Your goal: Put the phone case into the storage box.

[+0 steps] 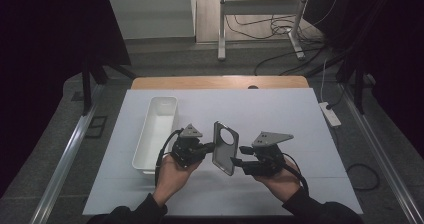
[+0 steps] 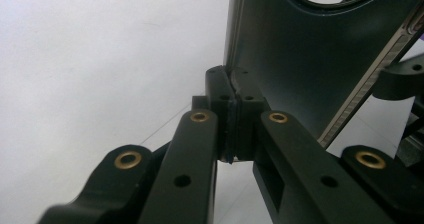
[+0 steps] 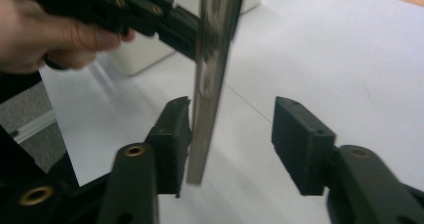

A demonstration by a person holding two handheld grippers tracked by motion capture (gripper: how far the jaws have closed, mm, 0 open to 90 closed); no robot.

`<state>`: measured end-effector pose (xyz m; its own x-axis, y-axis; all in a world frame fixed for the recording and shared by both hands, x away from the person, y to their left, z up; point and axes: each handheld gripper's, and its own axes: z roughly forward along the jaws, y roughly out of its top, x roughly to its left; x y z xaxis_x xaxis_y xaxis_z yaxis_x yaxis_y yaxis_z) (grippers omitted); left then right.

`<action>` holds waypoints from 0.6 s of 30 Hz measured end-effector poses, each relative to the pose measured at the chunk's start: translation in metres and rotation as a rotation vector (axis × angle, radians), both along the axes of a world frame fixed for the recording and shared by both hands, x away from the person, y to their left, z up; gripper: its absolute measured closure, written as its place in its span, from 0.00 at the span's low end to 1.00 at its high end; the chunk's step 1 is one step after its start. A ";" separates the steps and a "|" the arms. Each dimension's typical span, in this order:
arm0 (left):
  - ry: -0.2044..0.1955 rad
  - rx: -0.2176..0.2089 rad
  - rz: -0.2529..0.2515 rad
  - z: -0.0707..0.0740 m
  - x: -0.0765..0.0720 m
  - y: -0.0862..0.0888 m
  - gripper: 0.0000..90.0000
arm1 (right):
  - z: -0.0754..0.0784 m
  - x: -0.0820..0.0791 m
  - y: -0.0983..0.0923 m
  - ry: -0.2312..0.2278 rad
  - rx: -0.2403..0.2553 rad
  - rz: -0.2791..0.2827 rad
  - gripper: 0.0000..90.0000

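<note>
Grey phone case [image 1: 225, 148], one, between two tools [image 1: 209, 147] [image 1: 240, 155]; one white bin [image 1: 156, 133]

The high view looked forward and down over the table [image 1: 300, 114]. Each gripper view rode close along its own jaws; both shared the plate [image 2: 300, 54] edge-on [image 3: 212, 59].
</note>
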<state>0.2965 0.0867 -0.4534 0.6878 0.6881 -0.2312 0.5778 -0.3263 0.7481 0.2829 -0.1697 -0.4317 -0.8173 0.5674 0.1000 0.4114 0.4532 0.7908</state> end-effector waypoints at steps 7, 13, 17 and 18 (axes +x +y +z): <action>0.000 0.006 0.011 0.000 0.004 0.005 0.99 | -0.004 0.004 -0.007 0.046 -0.057 0.022 0.41; 0.004 0.008 0.020 0.003 0.007 0.010 0.99 | -0.005 0.004 -0.022 0.049 -0.055 0.004 0.38; 0.011 0.009 0.024 0.003 0.010 0.012 0.99 | -0.006 0.003 -0.035 0.064 -0.047 -0.021 0.35; 0.014 0.011 0.024 0.003 0.010 0.012 0.99 | -0.006 0.002 -0.037 0.069 -0.047 -0.025 0.34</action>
<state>0.3068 0.0987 -0.4503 0.6676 0.7072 -0.2328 0.5960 -0.3203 0.7363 0.2852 -0.2067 -0.4380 -0.7949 0.5930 0.1286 0.4762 0.4783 0.7378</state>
